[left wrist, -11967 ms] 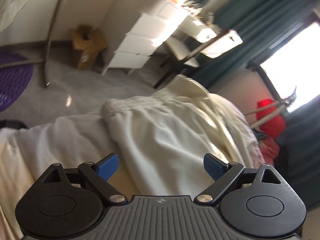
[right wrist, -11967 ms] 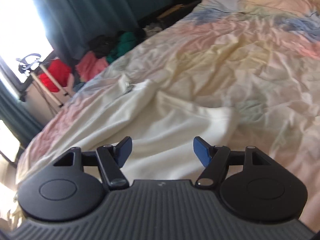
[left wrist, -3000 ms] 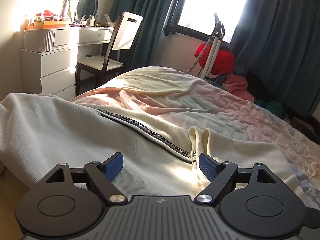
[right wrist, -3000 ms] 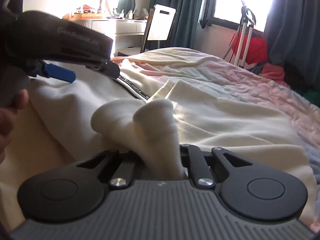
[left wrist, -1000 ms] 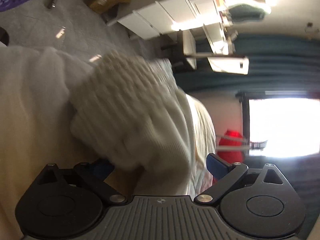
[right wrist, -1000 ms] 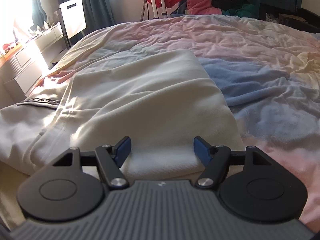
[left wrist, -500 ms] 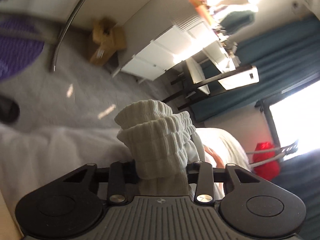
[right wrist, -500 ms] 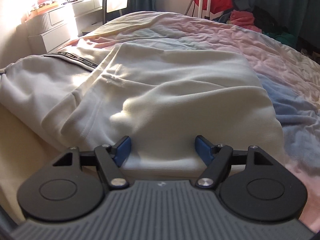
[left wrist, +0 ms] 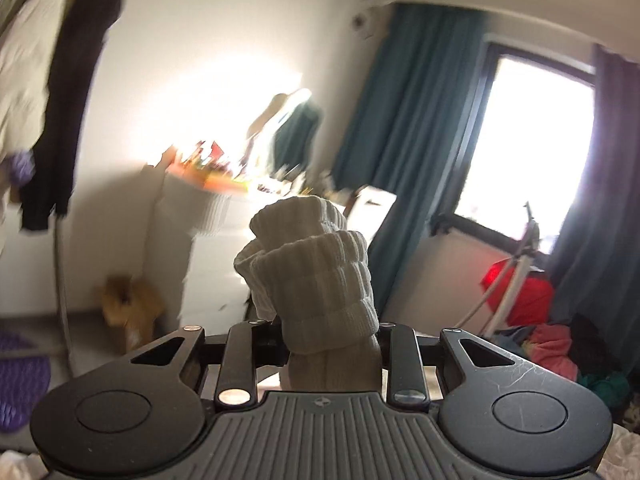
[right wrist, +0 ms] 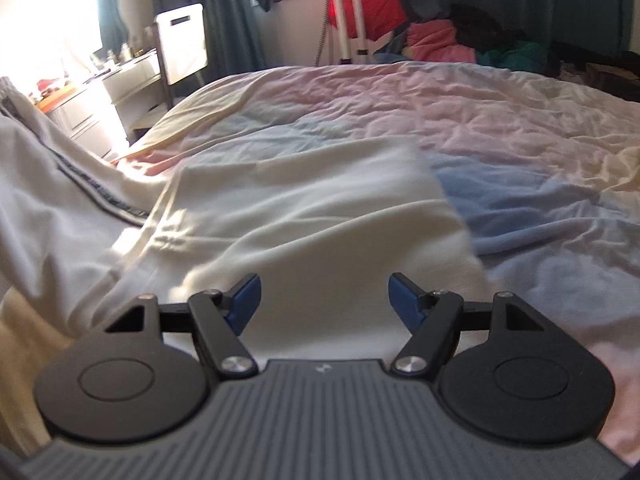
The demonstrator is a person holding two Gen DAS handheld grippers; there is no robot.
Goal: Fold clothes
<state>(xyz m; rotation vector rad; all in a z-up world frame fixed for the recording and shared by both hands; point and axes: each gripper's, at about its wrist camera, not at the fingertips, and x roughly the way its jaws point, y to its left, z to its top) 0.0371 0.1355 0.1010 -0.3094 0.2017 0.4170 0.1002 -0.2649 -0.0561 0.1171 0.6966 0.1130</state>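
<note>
Left wrist view: left tongs [left wrist: 326,330] are clamped on a bunched ribbed cuff or hem [left wrist: 310,276] of the cream garment, held up off the bed, pointing toward the white dresser [left wrist: 208,216]. The frame is blurred, so the hand seems to be in motion. Judgement: this is the carry-over part of a fold. To do it well, keep the clamp firm on the full thickness of ribbing, lift just high enough for the panel to clear itself, then lay it down square to the opposite edge, not diagonally. The fabric looks thick and soft and prob. sags, so a slow lay-down avoids a bunched crease.

Around the dresser: clutter on its top w/ a mirror [left wrist: 288,128] behind, white chair [left wrist: 372,212] to its right, teal curtain [left wrist: 408,152] and window [left wrist: 532,136] further right, red item w/ a stand [left wrist: 516,284] below the window. Dark clothes [left wrist: 68,92] hang left of the dresser. None of it is in the path.

Right wrist view: right tongs [right wrist: 322,306] are spread wide w/ nothing between them, low over the near edge of the cream garment [right wrist: 304,208], which lies flat on the pastel bed cover [right wrist: 500,120]. A part w/ black stripe trim [right wrist: 96,194] rises at left, presumably toward the lifted end. Judgement: the right tongs could pin or pinch the near edge so the body doesn't drag. The wrinkled cover may catch the cloth. The chair and dresser sit beyond the bed's far-left corner, clothes pile [right wrist: 440,48] beyond its far side.
</note>
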